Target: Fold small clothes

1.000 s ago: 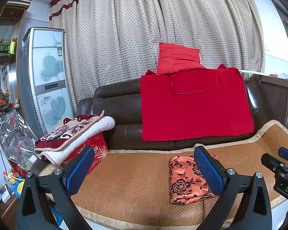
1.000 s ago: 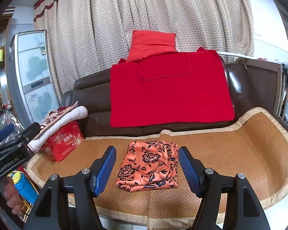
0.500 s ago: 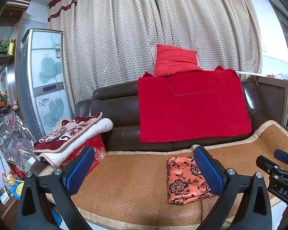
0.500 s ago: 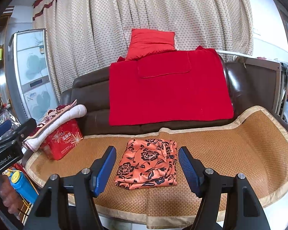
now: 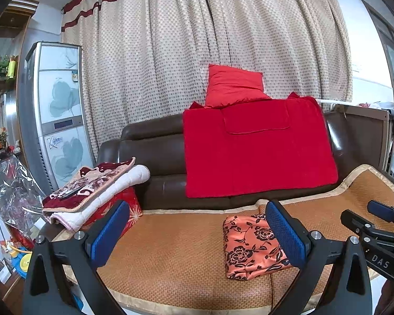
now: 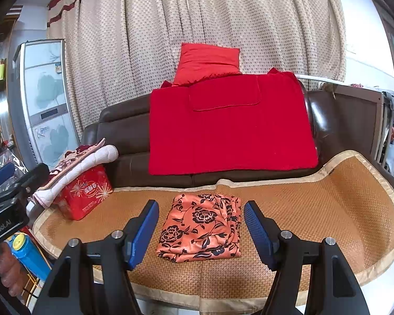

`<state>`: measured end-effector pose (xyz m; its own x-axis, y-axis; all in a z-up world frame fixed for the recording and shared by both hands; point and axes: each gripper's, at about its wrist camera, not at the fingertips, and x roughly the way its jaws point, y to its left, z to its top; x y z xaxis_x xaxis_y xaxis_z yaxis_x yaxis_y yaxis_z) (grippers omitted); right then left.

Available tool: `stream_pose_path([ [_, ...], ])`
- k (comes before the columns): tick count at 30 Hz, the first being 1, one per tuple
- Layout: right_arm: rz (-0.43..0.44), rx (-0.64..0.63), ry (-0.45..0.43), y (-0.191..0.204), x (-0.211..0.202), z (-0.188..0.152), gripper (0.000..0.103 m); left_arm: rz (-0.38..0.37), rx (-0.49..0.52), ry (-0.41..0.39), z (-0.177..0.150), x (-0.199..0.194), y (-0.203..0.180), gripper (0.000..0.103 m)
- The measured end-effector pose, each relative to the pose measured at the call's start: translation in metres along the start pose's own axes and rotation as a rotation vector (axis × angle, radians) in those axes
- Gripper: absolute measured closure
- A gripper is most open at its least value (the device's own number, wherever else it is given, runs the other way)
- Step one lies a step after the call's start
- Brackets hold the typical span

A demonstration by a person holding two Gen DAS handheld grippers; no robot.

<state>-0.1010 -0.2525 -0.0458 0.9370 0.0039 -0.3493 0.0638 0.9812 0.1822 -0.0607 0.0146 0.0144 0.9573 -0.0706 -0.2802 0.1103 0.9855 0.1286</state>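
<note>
The right gripper [image 6: 201, 232] hangs above the front of the seat with its two blue-padded black fingers [image 6: 141, 235] spread wide and holding nothing; seen along them, the folded orange satin garment with a black flower print [image 6: 202, 227] lies between the pads but below and beyond them, untouched. The left gripper [image 5: 197, 236] is likewise spread wide and empty, its blue pads [image 5: 109, 232] apart over bare matting, with the same garment [image 5: 252, 246] lying partly behind its right-hand finger in that view. The garment rests flat as a compact rectangle on the woven tan rattan mat with pale cloth edging [image 6: 328, 210] that covers the seat of the dark brown leather sofa [image 6: 123, 131]. In the left wrist view the right gripper shows at the right edge, near the garment's far side. A red knitted blanket [image 6: 231, 131] hangs over the sofa back behind the garment, and a red cushion [image 6: 207, 63] stands on top of it against the beige dotted curtain [image 6: 170, 26]. At the sofa's left end a red printed box [image 6: 85, 191] sits on the mat with a folded white and maroon quilt [image 5: 92, 183] on top of it. Further left stands a tall white appliance with a leaf pattern [image 5: 57, 105].
</note>
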Motion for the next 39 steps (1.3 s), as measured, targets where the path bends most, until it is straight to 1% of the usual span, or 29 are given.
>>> stream_pose_path([
  [9, -0.004, 0.002, 0.005, 0.003, 0.003, -0.001, 0.032, 0.001, -0.012, -0.004, 0.0, 0.0, 0.006, 0.0],
  [25, -0.021, -0.026, 0.024, 0.018, 0.015, -0.004, 0.032, 0.014, -0.036, 0.024, -0.006, 0.013, 0.016, 0.0],
  [32, -0.019, -0.041, 0.021, 0.025, 0.017, -0.002, 0.032, 0.007, -0.046, 0.024, -0.007, 0.015, 0.021, 0.0],
  [39, -0.029, -0.042, -0.003, 0.033, 0.014, 0.003, 0.032, 0.008, -0.059, 0.015, -0.005, 0.015, 0.029, 0.0],
])
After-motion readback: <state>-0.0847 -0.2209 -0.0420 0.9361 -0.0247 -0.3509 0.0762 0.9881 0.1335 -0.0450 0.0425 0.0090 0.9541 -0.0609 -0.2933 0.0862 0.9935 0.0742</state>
